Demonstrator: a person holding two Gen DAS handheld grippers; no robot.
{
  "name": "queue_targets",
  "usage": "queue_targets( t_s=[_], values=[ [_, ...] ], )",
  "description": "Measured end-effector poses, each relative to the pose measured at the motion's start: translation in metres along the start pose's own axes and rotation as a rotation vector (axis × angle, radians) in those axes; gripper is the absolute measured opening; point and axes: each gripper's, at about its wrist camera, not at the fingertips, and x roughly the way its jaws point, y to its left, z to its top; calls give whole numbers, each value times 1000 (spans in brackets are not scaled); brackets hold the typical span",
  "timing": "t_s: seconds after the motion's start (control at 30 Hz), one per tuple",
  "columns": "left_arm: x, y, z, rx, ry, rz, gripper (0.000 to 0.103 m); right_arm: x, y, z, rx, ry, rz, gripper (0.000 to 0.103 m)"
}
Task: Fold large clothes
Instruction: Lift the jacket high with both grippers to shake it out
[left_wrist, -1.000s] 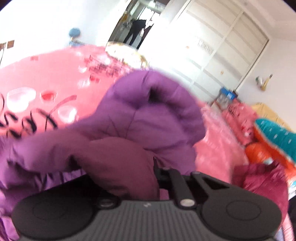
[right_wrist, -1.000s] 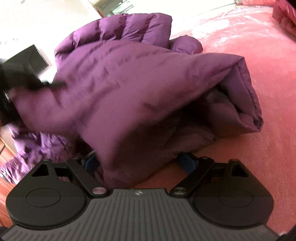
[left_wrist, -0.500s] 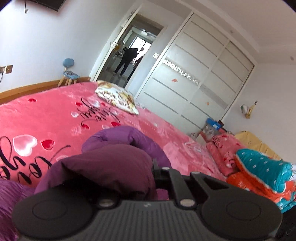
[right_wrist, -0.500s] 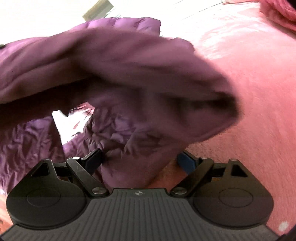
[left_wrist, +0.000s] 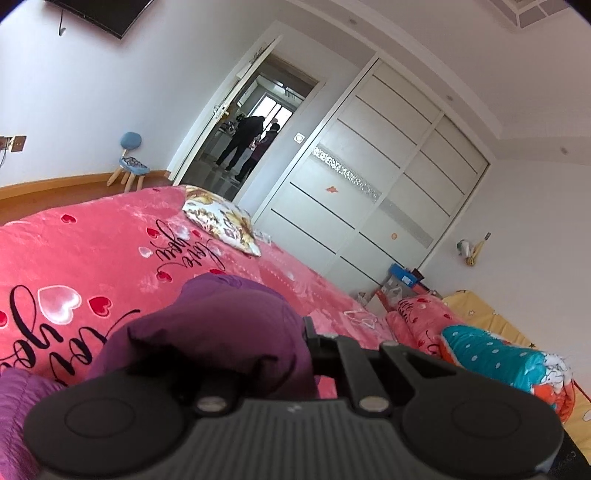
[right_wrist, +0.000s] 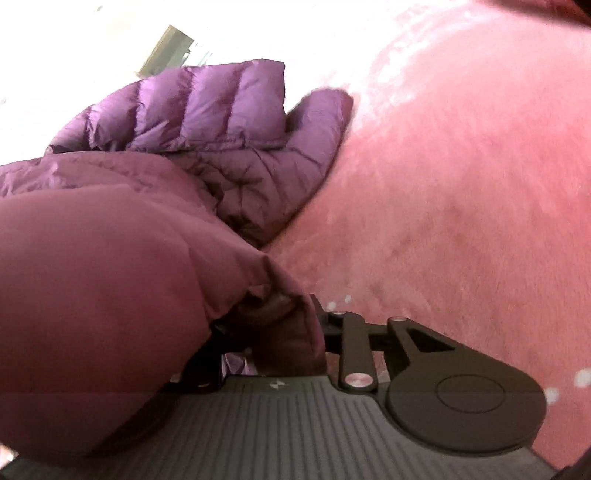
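Observation:
A purple puffer jacket (left_wrist: 221, 325) lies bunched on the pink bed cover (left_wrist: 92, 251). My left gripper (left_wrist: 291, 332) is shut on a fold of it and holds that fold up above the bed; the fabric hides the fingertips. In the right wrist view the jacket (right_wrist: 221, 122) spreads away to the left, quilted panels uppermost. My right gripper (right_wrist: 295, 325) is low over the cover (right_wrist: 461, 184), its jaws closing on the jacket's near edge, which is bunched between them.
A patterned pillow (left_wrist: 221, 221) lies at the bed's far side. Folded teal and orange quilts (left_wrist: 491, 354) are stacked at the right. Beyond stand a white sliding wardrobe (left_wrist: 369, 184), a small blue stool (left_wrist: 131, 162), and an open doorway with people (left_wrist: 255, 144).
My left gripper has risen with its fold, so the room now shows above the jacket. The right gripper's wide jaws have closed on the jacket's edge and rolled.

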Motion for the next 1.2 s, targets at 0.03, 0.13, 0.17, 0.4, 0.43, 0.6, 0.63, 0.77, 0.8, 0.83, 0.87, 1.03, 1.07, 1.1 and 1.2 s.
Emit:
queue_targets(
  t_s=[0.03,0.13,0.17,0.4,0.43,0.6,0.63,0.77,0.8,0.83,0.87,1.03,1.07,1.1,1.2],
  values=[
    [-4,1,1,-2,-7,-1,6,-6,4,4,-15,-17,-7,20],
    [-20,5,4,-17,-32,-12,6,-34,11,20,-23,-96,-19,16],
    [-25,5,5,-19,-39,-17,6,-46,14,27,-19,-135,-22,15],
    [-62,-4,11,-9,-86,-94,6,-143,58,77,-116,-416,-35,12],
    [-70,-8,13,-4,-94,-114,6,-157,65,80,-138,-452,-35,11],
    [-108,-30,23,41,-143,-216,6,-229,103,103,-259,-640,-25,11],
    [-115,-35,25,52,-153,-235,6,-243,112,108,-279,-677,-20,11],
    [-147,-54,33,98,-196,-311,6,-302,139,122,-338,-821,4,11],
    [-155,-58,34,108,-207,-325,6,-318,148,125,-362,-861,8,11],
    [-163,-63,35,116,-218,-341,6,-332,155,126,-382,-890,9,11],
    [-170,-66,37,120,-226,-355,6,-344,163,128,-402,-918,12,11],
    [-210,-81,40,159,-277,-414,7,-393,199,132,-536,-1069,3,11],
    [-217,-84,39,171,-285,-422,7,-404,204,133,-550,-1089,5,11],
    [-225,-88,39,182,-295,-430,7,-411,210,135,-563,-1107,8,11],
    [-242,-93,36,203,-322,-446,7,-424,222,140,-612,-1138,-8,11]
  ],
)
